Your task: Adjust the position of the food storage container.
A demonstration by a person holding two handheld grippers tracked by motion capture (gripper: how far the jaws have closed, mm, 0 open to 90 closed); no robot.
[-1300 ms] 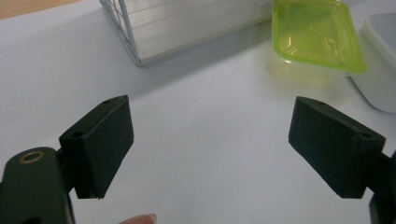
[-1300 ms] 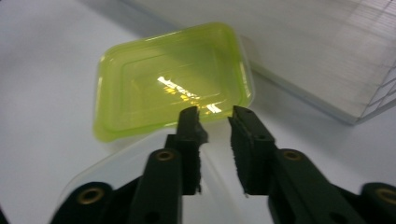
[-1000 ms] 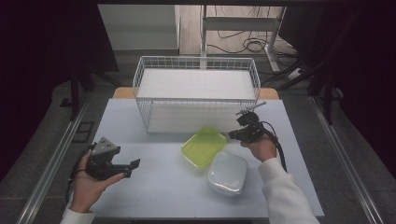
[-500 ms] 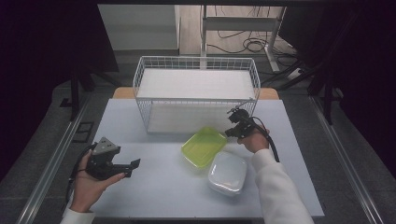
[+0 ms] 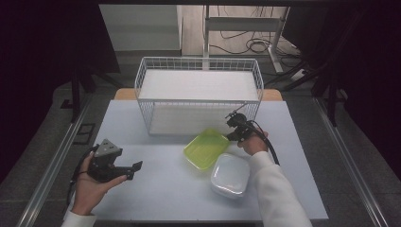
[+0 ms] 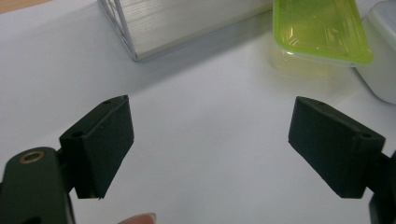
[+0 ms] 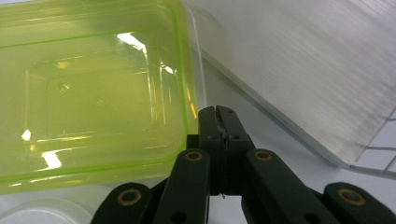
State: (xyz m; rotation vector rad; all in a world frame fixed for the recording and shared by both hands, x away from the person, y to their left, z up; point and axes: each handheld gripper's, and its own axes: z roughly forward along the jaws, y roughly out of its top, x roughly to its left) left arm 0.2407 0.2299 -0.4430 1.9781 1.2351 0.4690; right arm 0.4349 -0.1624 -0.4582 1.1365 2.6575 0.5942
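Observation:
A translucent yellow-green container [image 5: 204,150] lies on the white table in front of the wire basket, and its near right corner overlaps a white container [image 5: 230,175]. My right gripper [image 5: 231,132] is at its far right corner. In the right gripper view the jaws [image 7: 218,111] are pressed together right beside the green container's rim [image 7: 189,93]; I see nothing between them. My left gripper [image 5: 135,169] rests in the hand at the table's near left, with its pads [image 6: 105,140] wide apart over bare table and the green container [image 6: 320,25] farther off.
A white wire basket [image 5: 198,64] with a pale liner stands at the back middle, and its corner [image 6: 140,28] and liner [image 7: 303,70] show in both gripper views. The white container [image 6: 383,56] sits near the front right. Bare table [image 5: 161,189] lies between my hands.
My right gripper has moved left and down to the green container's far right corner. The left hand and gripper have stayed in place.

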